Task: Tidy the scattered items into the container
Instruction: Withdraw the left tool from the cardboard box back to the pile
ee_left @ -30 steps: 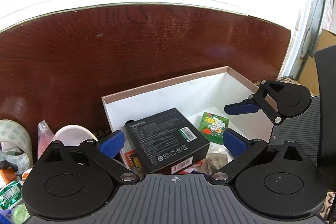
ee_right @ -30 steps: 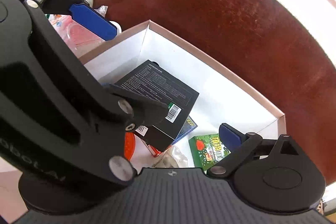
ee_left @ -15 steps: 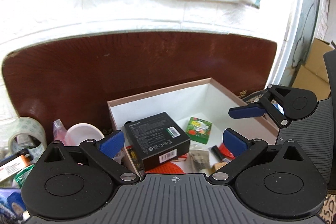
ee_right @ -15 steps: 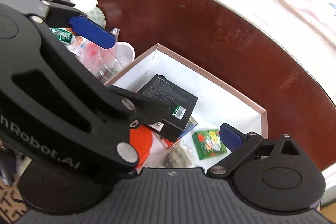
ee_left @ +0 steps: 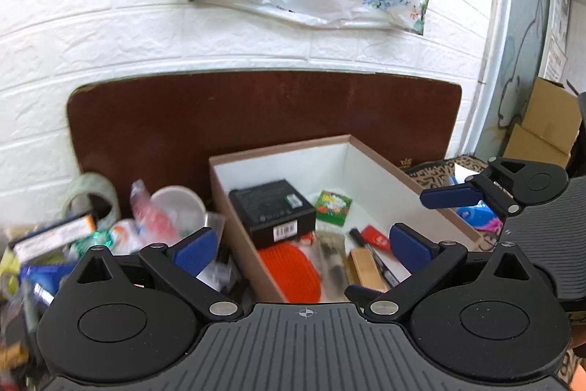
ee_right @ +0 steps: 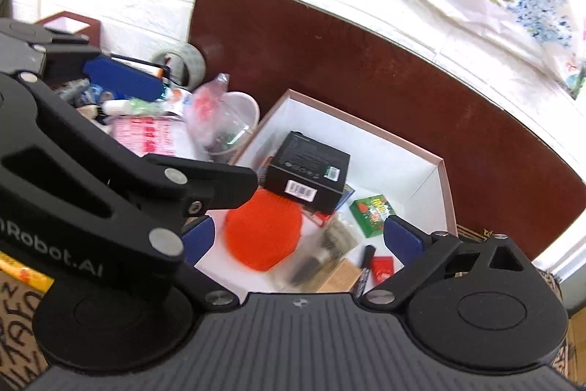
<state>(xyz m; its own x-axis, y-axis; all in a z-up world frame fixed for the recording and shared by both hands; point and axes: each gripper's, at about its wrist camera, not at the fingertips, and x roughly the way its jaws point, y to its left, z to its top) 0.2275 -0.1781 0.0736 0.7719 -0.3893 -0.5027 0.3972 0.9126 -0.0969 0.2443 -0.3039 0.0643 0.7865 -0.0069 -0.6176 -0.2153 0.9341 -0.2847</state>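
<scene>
Left wrist view shows the left claw spread wide and holding nothing, poised above the near edge of the container, a white-lined box on the dark bench. We note the right claw at centre right of that frame, its jaws likewise well apart and empty; the right wrist view confirms this, with the right claw over the box's lower half. Inside the box we find a black carton, a green packet, an orange ribbed piece, a marker, a red packet and a clear sachet. The scattered items remain in a heap at lower left, just beside the box's left wall: a tape roll, a white cup, a plastic pouch and a flat pack, partly blurred. We judge the sorting roughly half done. Risks from here: the heap is tangled, so a pinch on one piece could drag its neighbours off the bench; the limp pouch may slip from the pads; the two claws sit close and could collide if both reach left; the carton sits tilted atop other contents, and a further drop onto it might tip things over the rim.
</scene>
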